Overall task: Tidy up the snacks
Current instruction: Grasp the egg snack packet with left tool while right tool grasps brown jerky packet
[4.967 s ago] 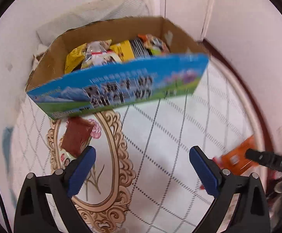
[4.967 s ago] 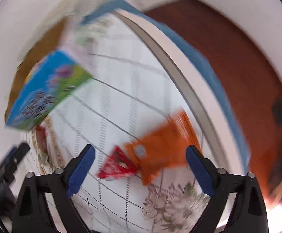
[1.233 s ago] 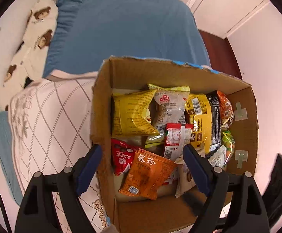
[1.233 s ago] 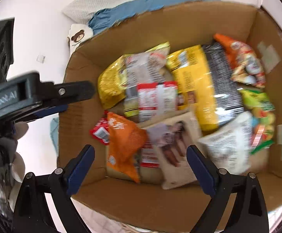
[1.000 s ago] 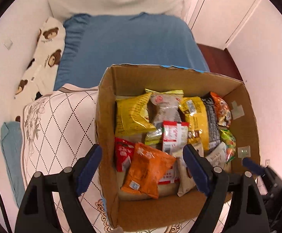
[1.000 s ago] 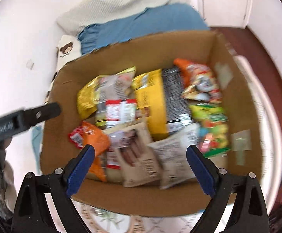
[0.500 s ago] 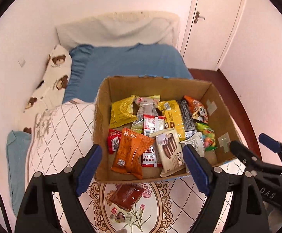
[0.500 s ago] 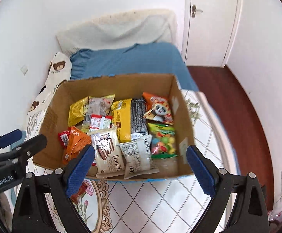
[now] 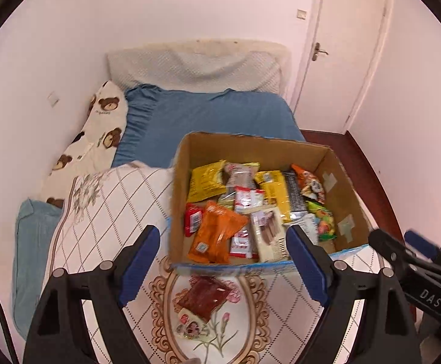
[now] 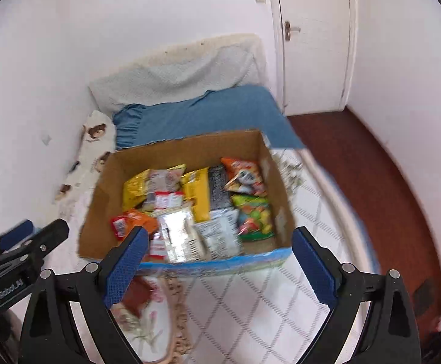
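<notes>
1. Left wrist view shows your left gripper point(image 9: 223, 261) with its jaws standing wide and nothing between them; it hangs above the quilted cover point(image 9: 99, 212), looking down at the cardboard box point(image 9: 178, 182)
2. Your right gripper point(image 10: 217, 261) is likewise spread wide and empty, pointed down at the same box from the other side
3. The box sits on the bed and holds most of the snacks: an orange packet point(image 9: 217, 233) near the front left, a yellow bag point(image 9: 205, 179) behind it, a green candy bag point(image 10: 254, 215) toward the right wall
4. One dark red snack packet point(image 9: 203, 297) lies outside, on the floral oval just in front of the box's blue front edge
5. You look to be between placements, I judge; the task seems nearly done, with that red packet the one left in sight
6. Next move, as I read it: bring the left gripper down over the red packet, close on its edge, lift it clear of the front wall and let go inside the box
7. Compared with a second ago, both grippers have pulled up and back from close over the box, so the whole bed and the door point(image 9: 345, 48) now show; the jaw openings are unchanged
</notes>
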`<state>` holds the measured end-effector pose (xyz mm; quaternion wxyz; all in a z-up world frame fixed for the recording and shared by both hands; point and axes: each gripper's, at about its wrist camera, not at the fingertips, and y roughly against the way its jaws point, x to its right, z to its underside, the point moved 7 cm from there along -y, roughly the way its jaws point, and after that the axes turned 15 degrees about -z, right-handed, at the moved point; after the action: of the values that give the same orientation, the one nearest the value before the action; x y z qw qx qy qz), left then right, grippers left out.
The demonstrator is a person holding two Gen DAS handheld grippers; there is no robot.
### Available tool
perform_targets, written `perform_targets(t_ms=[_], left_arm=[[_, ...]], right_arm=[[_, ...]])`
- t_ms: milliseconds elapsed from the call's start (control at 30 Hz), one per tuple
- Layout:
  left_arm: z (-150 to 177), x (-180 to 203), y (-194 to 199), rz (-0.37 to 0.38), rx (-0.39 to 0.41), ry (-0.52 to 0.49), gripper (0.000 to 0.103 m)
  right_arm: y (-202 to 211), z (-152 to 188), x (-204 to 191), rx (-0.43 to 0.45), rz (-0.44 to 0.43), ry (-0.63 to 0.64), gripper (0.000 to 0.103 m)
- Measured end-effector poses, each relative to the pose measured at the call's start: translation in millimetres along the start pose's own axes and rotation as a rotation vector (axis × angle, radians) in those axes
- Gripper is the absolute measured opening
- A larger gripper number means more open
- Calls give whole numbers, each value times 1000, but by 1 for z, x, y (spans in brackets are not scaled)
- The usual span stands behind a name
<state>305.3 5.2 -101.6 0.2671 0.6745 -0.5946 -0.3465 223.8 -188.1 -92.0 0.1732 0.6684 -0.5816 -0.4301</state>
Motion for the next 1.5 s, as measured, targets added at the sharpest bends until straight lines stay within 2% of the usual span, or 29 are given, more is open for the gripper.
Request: perform_targets(t_ms=[100,133,167,200,333,467,500,567,633,700,767,833,900,933,1000,1067,1233,1300,1367,1433,1500], left_arm=[[17,-30,-9,-66,28,22,85],[25,-39,-15,-95,24,16,85],[33,-45,-22,-116,15,8,85],[43,-52,-30,-143,-3,-3,85],[88,-81,-66,-248,-98,-38,85],[128,-109,-99,-410,-169,-83,85],[137,-117,-106,-460,-180,-94,85],[150,-133,-115,-536,-194,-107,85],[159,-143,-122,-576,-208,-110,85],[168,-152,-129,-612,-221,-121,85],[171,-153,-133,-618,-233,-129,85],[173,-153,-137,-615,-242,-132,85],[173,-152,-136,-599,-248,-129,85],[173,-148,-139,-585,-253,-128,85],[174,-146,-143,-541,-267,-113,85],[176,-135,-142,-468,-298,-90,85],[184,-82,-139,-103,-446,-16,85],[188,-62,-138,3,-505,11,85],[188,-46,-139,52,-501,3,85],[189,-32,-142,34,-492,-79,85],[195,-17,-149,68,-538,-125,85]], right_arm=[[-22,26,-6,-62,-64,-30,96],[-33,38,-13,-94,-80,-17,84],[-45,50,-19,-131,-103,-8,60],[-60,62,-25,-175,-119,-16,54],[-110,98,-46,-274,-190,-72,54],[-162,122,-60,-315,-188,-151,55],[-174,126,-62,-314,-176,-175,55],[-193,138,-66,-308,-135,-220,63],[-212,147,-71,-311,-84,-239,65],[-228,155,-78,-321,-40,-235,72],[-240,156,-88,-322,17,-191,84],[-249,157,-101,-317,70,-84,83],[-254,160,-109,-328,92,19,75],[-252,163,-111,-334,93,73,66],[-242,167,-107,-341,65,129,63],[-230,169,-97,-351,72,158,63],[-195,168,-55,-381,80,147,63],[-181,170,-37,-387,87,128,63],[-172,172,-28,-401,86,123,63],[-161,176,-20,-419,83,123,63],[-152,178,-10,-429,88,129,63]])
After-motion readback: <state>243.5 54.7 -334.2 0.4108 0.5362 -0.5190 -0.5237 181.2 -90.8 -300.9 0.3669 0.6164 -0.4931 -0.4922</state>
